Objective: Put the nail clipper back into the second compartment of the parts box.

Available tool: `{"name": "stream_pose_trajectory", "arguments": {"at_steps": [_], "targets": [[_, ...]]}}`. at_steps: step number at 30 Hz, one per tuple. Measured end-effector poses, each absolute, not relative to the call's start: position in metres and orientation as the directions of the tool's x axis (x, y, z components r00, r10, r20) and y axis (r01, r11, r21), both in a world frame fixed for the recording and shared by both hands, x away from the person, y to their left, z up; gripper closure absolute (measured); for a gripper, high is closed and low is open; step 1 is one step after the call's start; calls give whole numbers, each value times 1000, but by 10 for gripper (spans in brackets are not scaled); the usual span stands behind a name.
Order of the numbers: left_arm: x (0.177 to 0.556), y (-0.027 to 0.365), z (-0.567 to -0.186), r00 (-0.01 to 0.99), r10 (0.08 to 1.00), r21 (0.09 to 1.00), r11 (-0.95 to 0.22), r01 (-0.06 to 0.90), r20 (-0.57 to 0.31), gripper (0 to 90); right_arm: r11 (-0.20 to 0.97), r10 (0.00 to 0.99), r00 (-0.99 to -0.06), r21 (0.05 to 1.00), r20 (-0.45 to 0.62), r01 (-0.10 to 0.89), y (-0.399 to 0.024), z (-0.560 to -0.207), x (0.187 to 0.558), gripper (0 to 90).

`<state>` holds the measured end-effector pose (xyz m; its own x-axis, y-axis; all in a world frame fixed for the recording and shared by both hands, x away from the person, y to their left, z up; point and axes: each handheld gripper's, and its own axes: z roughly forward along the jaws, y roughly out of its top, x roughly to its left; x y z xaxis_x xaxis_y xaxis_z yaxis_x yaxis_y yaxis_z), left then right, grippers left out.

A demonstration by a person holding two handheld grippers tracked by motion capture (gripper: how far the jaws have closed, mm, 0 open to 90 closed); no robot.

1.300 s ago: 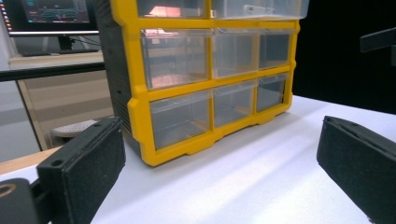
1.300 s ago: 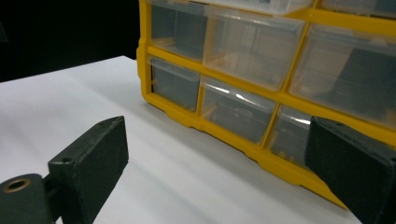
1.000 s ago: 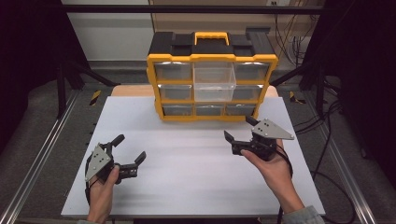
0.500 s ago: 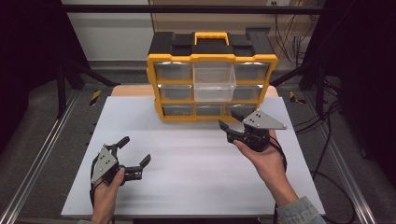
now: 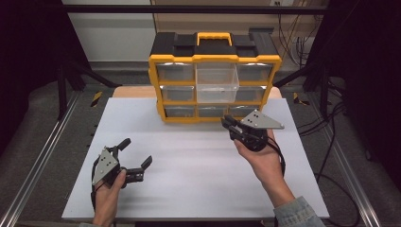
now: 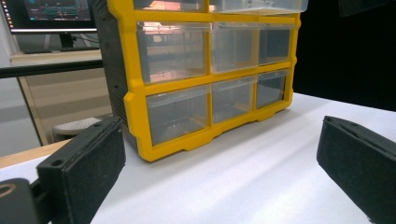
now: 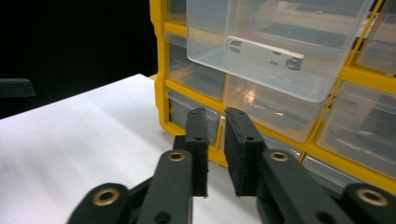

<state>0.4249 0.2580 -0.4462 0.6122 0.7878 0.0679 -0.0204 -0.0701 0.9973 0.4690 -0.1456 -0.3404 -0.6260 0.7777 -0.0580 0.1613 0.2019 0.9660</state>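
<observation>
**Closing right gripper by the parts organiser**

Hovering just in front of the yellow-and-black parts organiser (image 5: 215, 78), near its bottom-right drawers: right gripper (image 5: 230, 126), jaws nearly together w/ a thin gap, nothing between; just been closing. Pointing toward the organiser's lower row in the right gripper view (image 7: 215, 154), w/ the pulled-out clear middle drawer (image 7: 275, 42) jutting above and beyond the jaw tips, not touching. Same drawer seen sticking out of the organiser's centre column from above (image 5: 216, 81). Resting well apart from the organiser, toward the near-left of the white tabletop (image 5: 189, 156): left gripper (image 5: 136, 152), jaws spread wide, empty. Looking across bare tabletop at the organiser's front-left corner in the left gripper view (image 6: 219, 154). Standing upright at the far edge of the tabletop: organiser, handle on top.
</observation>
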Motion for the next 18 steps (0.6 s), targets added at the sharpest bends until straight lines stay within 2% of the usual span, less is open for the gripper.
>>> {"name": "stream_pose_trajectory", "arguments": {"at_steps": [6,10,18], "targets": [[424,260,-445,600,797,997,-70,-27,72,10,198,778,-626,967,-55,162,-140,-342,471,845],[423,262,-444,591,804,997,-64,-34,72,11,190,779,-626,969,-50,159,-135,-338,473,899],[422,262,-444,589,804,997,-74,-38,82,12,154,787,-617,975,-21,163,-128,-327,480,900]]}}
